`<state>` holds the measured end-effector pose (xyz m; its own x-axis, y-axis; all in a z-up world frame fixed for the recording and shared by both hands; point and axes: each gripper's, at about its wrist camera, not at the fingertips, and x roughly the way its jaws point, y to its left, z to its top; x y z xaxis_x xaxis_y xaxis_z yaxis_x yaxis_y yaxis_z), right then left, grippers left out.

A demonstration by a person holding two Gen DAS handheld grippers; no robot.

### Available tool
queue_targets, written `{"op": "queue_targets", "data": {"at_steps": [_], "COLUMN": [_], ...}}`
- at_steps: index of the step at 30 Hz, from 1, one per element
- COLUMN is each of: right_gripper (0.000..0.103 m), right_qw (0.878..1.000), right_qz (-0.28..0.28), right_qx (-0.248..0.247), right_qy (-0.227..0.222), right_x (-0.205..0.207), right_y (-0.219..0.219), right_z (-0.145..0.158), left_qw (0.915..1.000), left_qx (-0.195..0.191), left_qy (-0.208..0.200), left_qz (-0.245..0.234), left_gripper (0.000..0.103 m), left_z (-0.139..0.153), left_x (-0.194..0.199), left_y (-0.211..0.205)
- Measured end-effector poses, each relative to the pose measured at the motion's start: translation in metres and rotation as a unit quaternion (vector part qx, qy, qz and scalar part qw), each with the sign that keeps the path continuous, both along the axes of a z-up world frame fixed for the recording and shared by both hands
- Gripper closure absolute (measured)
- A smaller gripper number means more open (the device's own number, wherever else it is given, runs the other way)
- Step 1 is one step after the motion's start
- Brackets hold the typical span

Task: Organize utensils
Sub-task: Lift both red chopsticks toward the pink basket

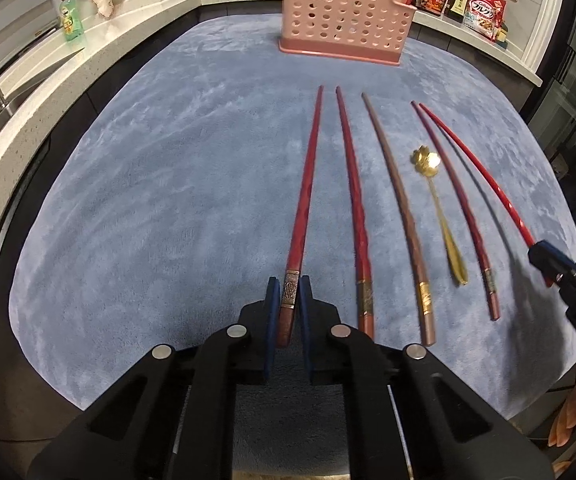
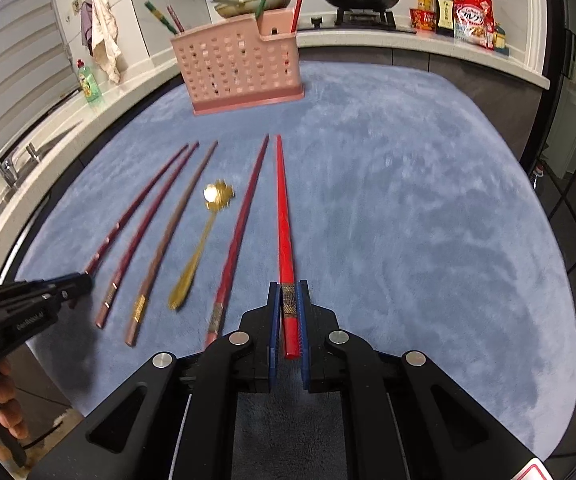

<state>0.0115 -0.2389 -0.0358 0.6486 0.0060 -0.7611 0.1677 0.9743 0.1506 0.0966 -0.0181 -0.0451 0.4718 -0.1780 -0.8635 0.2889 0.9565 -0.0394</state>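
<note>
Blue mat (image 1: 167,200): each tool (image 1: 288,312) (image 2: 288,316) pinches a red chopstick (image 1: 306,184) (image 2: 283,216).

Left gripper (image 1: 288,298) low over blue mat (image 1: 167,200), jaws clamped on a chopstick (image 1: 306,184), right gripper (image 2: 288,304) likewise clamped on another chopstick (image 2: 283,216)

Count on the blue mat (image 1: 167,200): chopsticks, 5 lying flat: first (image 1: 306,184), second (image 1: 352,188), third (image 1: 396,208), fourth (image 1: 458,208), fifth (image 1: 484,184). Gold spoon (image 1: 442,208), 1. Pink utensil holder (image 1: 344,12), 1, at the far edge; it holds 4 more chopsticks, as seen from the right wrist.
</note>
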Motion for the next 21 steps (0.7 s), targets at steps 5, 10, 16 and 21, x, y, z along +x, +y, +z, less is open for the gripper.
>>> {"op": "queue_targets", "data": {"at_steps": [5, 10, 16, 21], "right_gripper": [0.096, 0.096, 0.096, 0.096], "right_qw": [1.0, 0.998, 0.995, 0.993], "right_qz": [-0.007, -0.011, -0.017, -0.024], "right_qx": [0.002, 0.0, 0.006, 0.014], "right_qy": [-0.029, -0.06, -0.093, -0.117], "right_x": [0.004, 0.014, 0.03, 0.048], "right_y": [-0.007, -0.014, -0.026, -0.039], "right_z": [0.03, 0.063, 0.093, 0.114], "left_qw": [0.9999, 0.9992, 0.9974, 0.9947], "left_qx": [-0.009, -0.017, -0.027, -0.035], "left_qy": [-0.012, -0.035, -0.066, -0.097], "left_qz": [-0.004, -0.008, -0.01, -0.008], "left_gripper": [0.095, 0.095, 0.095, 0.096], "left_z": [0.024, 0.055, 0.094, 0.125], "left_x": [0.004, 0.013, 0.029, 0.048], "left_y": [-0.004, -0.008, -0.011, -0.016]}}
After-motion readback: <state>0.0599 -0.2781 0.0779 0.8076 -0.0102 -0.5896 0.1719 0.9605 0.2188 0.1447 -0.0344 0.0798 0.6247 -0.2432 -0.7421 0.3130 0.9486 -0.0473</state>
